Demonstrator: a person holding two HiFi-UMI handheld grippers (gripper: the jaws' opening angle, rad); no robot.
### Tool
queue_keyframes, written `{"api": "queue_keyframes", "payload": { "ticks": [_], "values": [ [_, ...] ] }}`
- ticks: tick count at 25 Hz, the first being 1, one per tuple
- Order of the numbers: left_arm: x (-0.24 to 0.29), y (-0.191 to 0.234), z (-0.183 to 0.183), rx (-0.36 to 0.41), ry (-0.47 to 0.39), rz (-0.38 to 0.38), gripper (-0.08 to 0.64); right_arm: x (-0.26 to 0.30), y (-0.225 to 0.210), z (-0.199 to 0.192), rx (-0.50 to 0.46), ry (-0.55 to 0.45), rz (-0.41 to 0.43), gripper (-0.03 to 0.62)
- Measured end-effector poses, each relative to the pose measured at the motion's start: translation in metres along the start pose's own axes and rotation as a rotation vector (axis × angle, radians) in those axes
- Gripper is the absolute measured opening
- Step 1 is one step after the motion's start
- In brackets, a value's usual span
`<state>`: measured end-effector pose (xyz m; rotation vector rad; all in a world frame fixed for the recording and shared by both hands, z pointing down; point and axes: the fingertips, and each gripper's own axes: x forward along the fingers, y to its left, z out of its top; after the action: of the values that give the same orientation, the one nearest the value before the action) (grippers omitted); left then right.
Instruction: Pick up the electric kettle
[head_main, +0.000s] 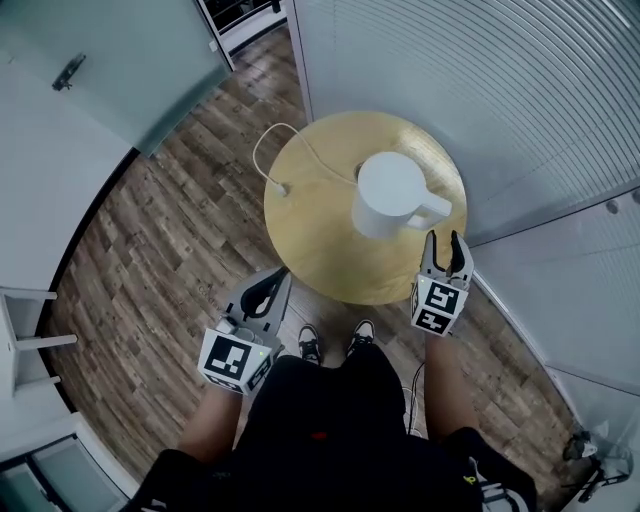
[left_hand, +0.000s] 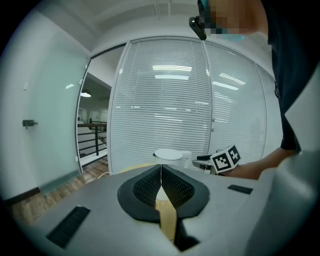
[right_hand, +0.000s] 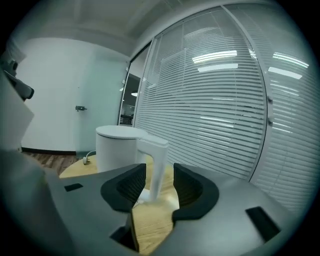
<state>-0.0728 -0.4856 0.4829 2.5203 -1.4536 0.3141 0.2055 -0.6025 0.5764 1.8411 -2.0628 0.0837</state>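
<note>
Jaws of the right gripper (right_hand: 159, 175) stand wide apart; the white handle (right_hand: 156, 160) of the electric kettle (head_main: 390, 192) lines up with the gap at their tips, pads not pressing it. Left gripper (left_hand: 161, 172) jaws are pressed together, nothing between, just off the near edge of the round wooden table (head_main: 330, 262). Kettle upright on the table, right of centre. White cord (head_main: 262, 150) loops off the table's left side.
</note>
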Motion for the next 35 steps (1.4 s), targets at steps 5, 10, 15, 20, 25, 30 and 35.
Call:
{"api": "queue_keyframes", "payload": {
  "ticks": [5, 10, 15, 20, 25, 30, 35],
  "values": [
    [0.013, -0.010, -0.008, -0.003, 0.046, 0.040, 0.023, 0.040, -0.003, -0.023, 0.050, 0.014, 0.034, 0.172],
    [0.014, -0.013, -0.010, -0.001, 0.078, 0.077, 0.023, 0.068, -0.004, -0.029, 0.088, 0.011, 0.050, 0.173],
    [0.012, -0.008, -0.021, -0.011, 0.101, 0.123, 0.023, 0.095, -0.001, -0.042, 0.121, 0.020, 0.064, 0.173],
    [0.010, -0.005, -0.029, -0.019, 0.108, 0.150, 0.023, 0.112, 0.001, -0.045, 0.118, 0.008, 0.062, 0.173],
    [0.009, -0.002, -0.024, -0.020, 0.088, 0.165, 0.023, 0.123, 0.004, -0.040, 0.097, -0.010, 0.059, 0.120],
    [0.010, -0.001, -0.017, -0.020, 0.070, 0.181, 0.023, 0.126, 0.007, -0.036, 0.087, -0.026, 0.110, 0.071],
    [0.006, 0.000, -0.019, -0.026, 0.069, 0.191, 0.023, 0.125, 0.005, -0.035, 0.148, -0.022, 0.089, 0.069]
  ]
}}
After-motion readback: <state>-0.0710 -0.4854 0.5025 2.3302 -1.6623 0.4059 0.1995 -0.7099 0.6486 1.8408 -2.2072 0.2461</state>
